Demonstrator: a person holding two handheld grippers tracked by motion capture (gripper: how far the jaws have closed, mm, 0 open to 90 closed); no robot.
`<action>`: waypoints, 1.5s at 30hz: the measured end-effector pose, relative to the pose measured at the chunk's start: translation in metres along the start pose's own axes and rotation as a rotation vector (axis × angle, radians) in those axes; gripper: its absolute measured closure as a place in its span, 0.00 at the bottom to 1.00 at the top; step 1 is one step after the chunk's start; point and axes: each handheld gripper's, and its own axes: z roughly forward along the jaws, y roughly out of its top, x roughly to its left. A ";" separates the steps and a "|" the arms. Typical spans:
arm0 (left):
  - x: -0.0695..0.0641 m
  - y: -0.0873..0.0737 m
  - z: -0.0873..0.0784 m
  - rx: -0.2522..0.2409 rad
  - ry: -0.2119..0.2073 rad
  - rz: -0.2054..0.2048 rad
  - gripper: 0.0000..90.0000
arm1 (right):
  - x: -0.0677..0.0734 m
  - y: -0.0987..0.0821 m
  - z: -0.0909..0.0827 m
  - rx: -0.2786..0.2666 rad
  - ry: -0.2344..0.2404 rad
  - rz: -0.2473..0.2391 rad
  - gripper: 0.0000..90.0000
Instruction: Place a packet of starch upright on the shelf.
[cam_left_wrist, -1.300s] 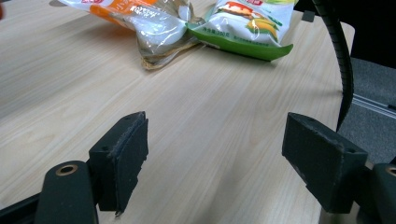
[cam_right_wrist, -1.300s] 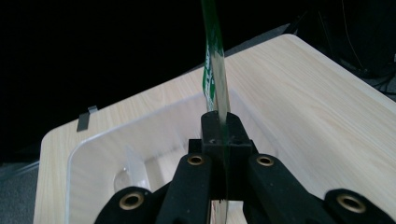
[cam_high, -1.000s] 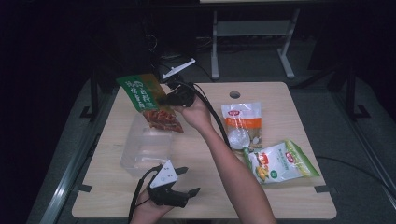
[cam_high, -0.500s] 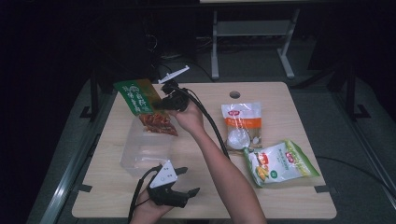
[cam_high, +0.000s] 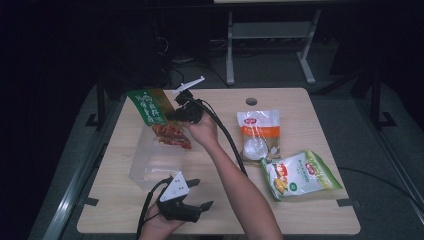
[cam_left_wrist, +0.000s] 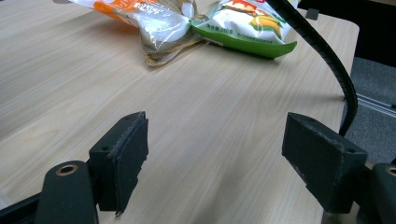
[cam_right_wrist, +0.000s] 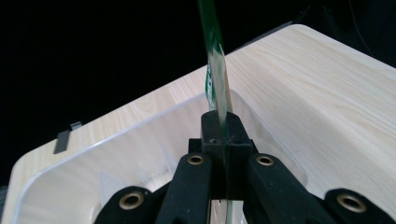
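Right gripper (cam_high: 172, 115): pinched on the green pouch's (cam_high: 150, 106) edge; you hold it over the bin's (cam_high: 145, 167) 12 o'clock rim.
Left gripper (cam_high: 200, 192): jaws wide, nothing between them, at 6 o'clock on the table (cam_high: 310, 215).
Risk: the thin edge may slip your grip, or the pouch may catch the rim and drop outside.

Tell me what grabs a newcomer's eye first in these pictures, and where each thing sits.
First, the green-and-red snack packet, pinched in the right claw and hanging over the clear plastic bin at the light wooden table's left side. Next, the left claw, resting at the near edge with jaws wide apart. To the right lie an orange-and-white pouch and a green-and-white corn-print bag.
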 end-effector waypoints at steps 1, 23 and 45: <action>0.000 0.000 0.000 0.002 0.000 0.003 0.25 | -0.001 -0.002 -0.001 -0.004 0.003 0.010 1.00; 0.001 0.001 0.000 0.001 0.003 0.001 0.25 | -0.007 -0.006 0.007 0.127 -0.008 0.028 0.90; 0.000 0.001 -0.002 -0.001 0.003 0.004 0.25 | 0.000 -0.015 0.008 0.033 0.042 0.036 1.00</action>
